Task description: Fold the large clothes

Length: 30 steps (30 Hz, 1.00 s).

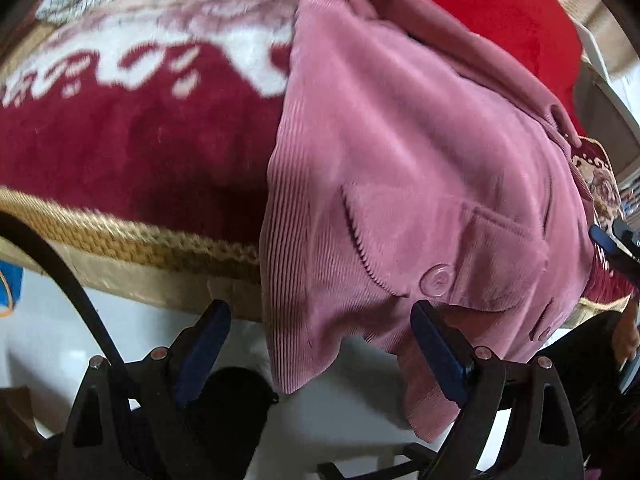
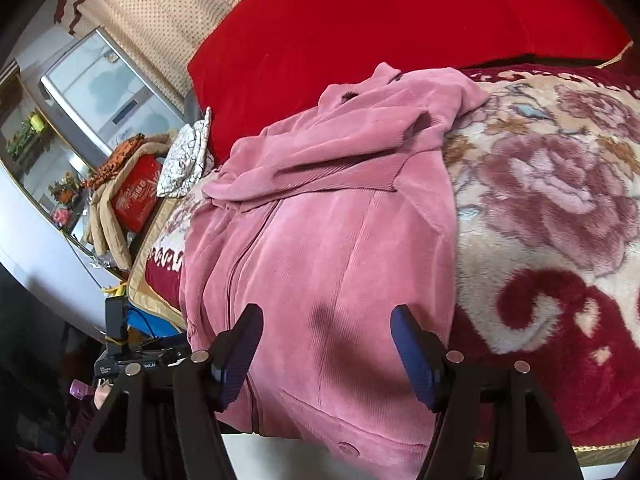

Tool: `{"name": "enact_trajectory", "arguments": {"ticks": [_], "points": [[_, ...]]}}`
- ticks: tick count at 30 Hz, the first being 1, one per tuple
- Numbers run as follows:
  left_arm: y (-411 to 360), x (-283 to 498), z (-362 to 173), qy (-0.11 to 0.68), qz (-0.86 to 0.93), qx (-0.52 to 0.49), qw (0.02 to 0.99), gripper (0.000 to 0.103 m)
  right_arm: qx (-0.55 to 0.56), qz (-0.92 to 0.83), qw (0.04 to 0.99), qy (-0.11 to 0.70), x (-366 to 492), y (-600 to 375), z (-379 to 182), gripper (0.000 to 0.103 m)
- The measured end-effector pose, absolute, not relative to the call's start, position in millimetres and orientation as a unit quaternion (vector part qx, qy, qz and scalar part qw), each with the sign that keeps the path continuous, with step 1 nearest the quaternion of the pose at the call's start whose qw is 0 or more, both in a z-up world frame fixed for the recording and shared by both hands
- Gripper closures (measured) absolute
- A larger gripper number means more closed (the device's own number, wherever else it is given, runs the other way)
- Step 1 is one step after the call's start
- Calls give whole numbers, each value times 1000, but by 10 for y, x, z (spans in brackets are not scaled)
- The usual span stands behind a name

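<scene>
Left wrist view: a pink corduroy jacket [image 1: 400, 160] lies on a floral blanket [image 1: 140, 128], its hem hanging over the bed's edge, between the left gripper's [image 1: 320, 344] wide-open jaws. The right gripper [image 2: 326, 344] hovers open over the jacket's front, grasping nothing.

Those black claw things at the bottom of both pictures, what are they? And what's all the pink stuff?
They are grabbing tools that a person holds, one in each hand. Each has two fingers with blue pads and a small camera looking forward between them. One picture comes from the left gripper, the other from the right gripper.

The pink stuff is a soft ribbed jacket with a zipper, pockets and a button. It lies on a flowery dark red blanket on a bed, with its bottom edge hanging over the side. A bright red pillow sits behind it.

Both tools are open and holding nothing. They hover by the jacket's bottom edge.
</scene>
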<state>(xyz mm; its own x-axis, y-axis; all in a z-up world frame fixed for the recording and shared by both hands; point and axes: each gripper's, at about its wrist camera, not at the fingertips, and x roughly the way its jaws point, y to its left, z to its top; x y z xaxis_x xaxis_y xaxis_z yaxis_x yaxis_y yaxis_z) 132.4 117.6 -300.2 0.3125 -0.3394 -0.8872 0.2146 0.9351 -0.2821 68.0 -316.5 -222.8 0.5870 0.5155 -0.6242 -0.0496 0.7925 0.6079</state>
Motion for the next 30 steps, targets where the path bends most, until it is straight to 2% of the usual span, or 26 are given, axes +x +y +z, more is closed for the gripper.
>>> {"name": "enact_trajectory", "arguments": {"ticks": [1,2,3,4,5,8,10,11,12,13,14,22,23,24,26,27,30], "points": [[1183,1337,-3026,562,-169,-57,808,14,275,168,847,423,688,-3146,-2234,33],[1185,1346,-3051,563,-164,-55,808,25,274,168,846,425,700,-3122,-2241,33],[1191,1345,-3074,565,-159,-51,808,48,272,168,846,426,710,-3106,-2247,33],[1197,1344,-3090,567,-158,-50,807,62,271,166,846,428,721,-3090,-2256,33],[1205,1338,-3104,568,-161,-55,805,85,271,164,844,432,739,-3078,-2271,33],[1268,1303,-3067,556,-162,-64,813,87,271,156,841,442,793,-3038,-2317,33],[1332,1270,-3049,551,-154,-69,818,81,269,150,840,446,821,-3004,-2334,32],[1372,1262,-3049,551,-144,-73,819,62,269,149,841,446,827,-2987,-2333,32],[1392,1265,-3054,553,-133,-74,819,35,268,147,842,445,840,-2969,-2329,32],[1421,1252,-3054,551,-121,-74,822,25,268,145,842,445,851,-2956,-2326,32],[1450,1239,-3042,544,-110,-74,828,21,269,143,842,446,867,-2940,-2331,32],[1131,1274,-3305,574,-131,-15,808,20,250,132,845,454,956,-2817,-2345,32],[1107,1290,-3345,574,-133,-15,808,29,248,131,846,454,957,-2815,-2344,32],[1107,1296,-3365,574,-137,-18,807,57,249,131,846,453,951,-2805,-2341,32],[1125,1300,-3432,590,-152,-37,792,90,253,131,845,452,950,-2815,-2345,32],[1140,1275,-3457,589,-151,-44,793,94,255,132,845,452,949,-2824,-2348,32],[1297,1178,-3329,565,-131,-60,813,96,258,132,844,451,942,-2840,-2355,32]]}}
